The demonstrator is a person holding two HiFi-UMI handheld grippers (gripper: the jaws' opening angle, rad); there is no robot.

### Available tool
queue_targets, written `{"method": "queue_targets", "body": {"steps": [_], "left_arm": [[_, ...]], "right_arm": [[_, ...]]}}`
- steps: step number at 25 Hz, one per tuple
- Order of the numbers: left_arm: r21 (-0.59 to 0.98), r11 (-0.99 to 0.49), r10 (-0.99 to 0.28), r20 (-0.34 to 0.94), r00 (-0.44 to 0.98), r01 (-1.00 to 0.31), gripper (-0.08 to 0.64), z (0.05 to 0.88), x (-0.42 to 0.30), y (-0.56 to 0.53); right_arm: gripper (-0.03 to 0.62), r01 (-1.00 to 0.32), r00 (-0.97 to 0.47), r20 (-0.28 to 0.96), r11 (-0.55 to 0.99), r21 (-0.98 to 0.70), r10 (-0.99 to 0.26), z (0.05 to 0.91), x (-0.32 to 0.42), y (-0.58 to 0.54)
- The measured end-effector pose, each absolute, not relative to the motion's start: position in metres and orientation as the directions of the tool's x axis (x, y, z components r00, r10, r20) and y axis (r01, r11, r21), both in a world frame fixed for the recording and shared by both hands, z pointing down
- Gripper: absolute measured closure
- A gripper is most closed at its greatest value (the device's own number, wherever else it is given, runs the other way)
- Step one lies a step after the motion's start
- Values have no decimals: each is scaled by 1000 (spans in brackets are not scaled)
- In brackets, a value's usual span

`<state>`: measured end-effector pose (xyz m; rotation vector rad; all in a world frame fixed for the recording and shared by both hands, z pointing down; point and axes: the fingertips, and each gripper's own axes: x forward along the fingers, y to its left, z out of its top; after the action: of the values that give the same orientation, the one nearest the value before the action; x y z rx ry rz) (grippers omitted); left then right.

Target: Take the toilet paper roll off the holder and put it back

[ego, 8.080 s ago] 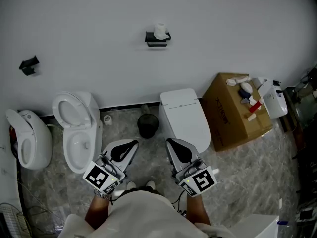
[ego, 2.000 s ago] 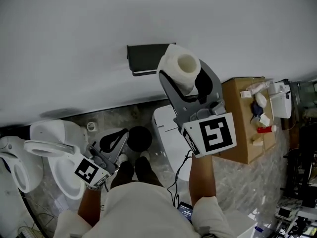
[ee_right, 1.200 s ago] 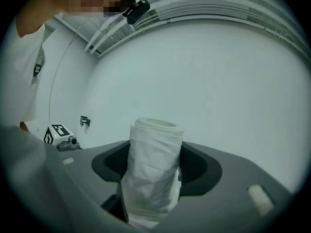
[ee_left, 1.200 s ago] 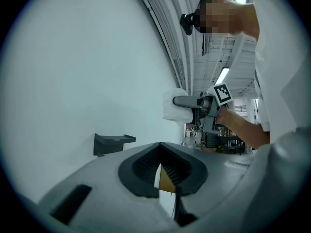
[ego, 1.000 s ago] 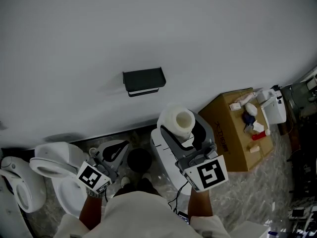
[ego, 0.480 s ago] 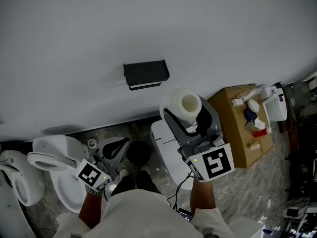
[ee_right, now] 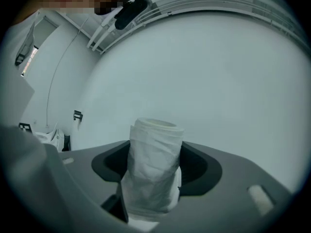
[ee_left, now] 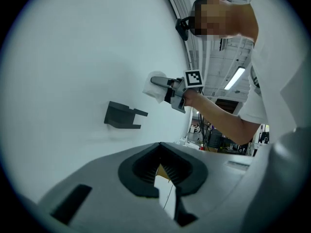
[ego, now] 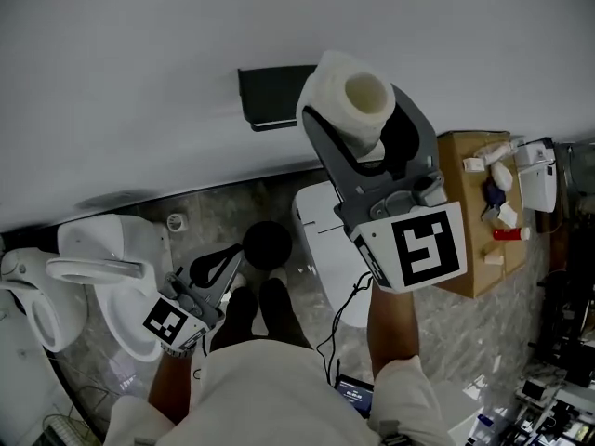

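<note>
Toilet paper roll [ego: 349,100] stands upright, clamped in our right gripper [ego: 363,124], near the black wall holder [ego: 270,96]; our left gripper [ego: 223,266] hangs low, jaws together, empty.

The person wears a pale, cream-white short-sleeved shirt [ego: 279,398] and dark shoes [ego: 249,307]. In the left gripper view a black device [ee_left: 182,28] juts from the head. Both hand-held tools are moulded grey plastic shells with black-lined jaws, smooth and rounded. The right gripper [ego: 358,124] bears a white marker cube [ego: 428,246] printed with a bold black square pattern; the left gripper [ego: 223,266] has a smaller-looking cube [ego: 170,323] of the same kind. A thin black cable [ego: 346,300] trails from the right tool to the waist, where a small lit screen [ego: 354,395] shows.
</note>
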<state>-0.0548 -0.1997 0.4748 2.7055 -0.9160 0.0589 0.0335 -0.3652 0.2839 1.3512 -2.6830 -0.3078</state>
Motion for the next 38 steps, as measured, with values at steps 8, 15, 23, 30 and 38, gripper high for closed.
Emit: {"method": "queue_targets", "body": {"steps": [8,15,23,30,38], "left_arm": [[261,-734,-612,146,777,-627,558,486,-58,-211],[262,-723,-624,148,767,-639,558,486,-62,-212],[253,-727,-625,141,768,-638,558,483,-60,-212],[242,-727,-631,134,764,-643,558,477,-62,-209],[209,-738,-632,116,766,-641,558,457,-64,-202]], "right_arm": [[288,-794,-570,39,562,233,-821,324,17,-436],[288,-794,-552,115,562,230,-826,362,11,-453],[288,-790,-556,121,568,232,-822,366,12,-452],[272,-783,-561,127,574,241,-818,366,11,-450],[222,-792,-557,111,566,227,-823,350,21,-426]]}}
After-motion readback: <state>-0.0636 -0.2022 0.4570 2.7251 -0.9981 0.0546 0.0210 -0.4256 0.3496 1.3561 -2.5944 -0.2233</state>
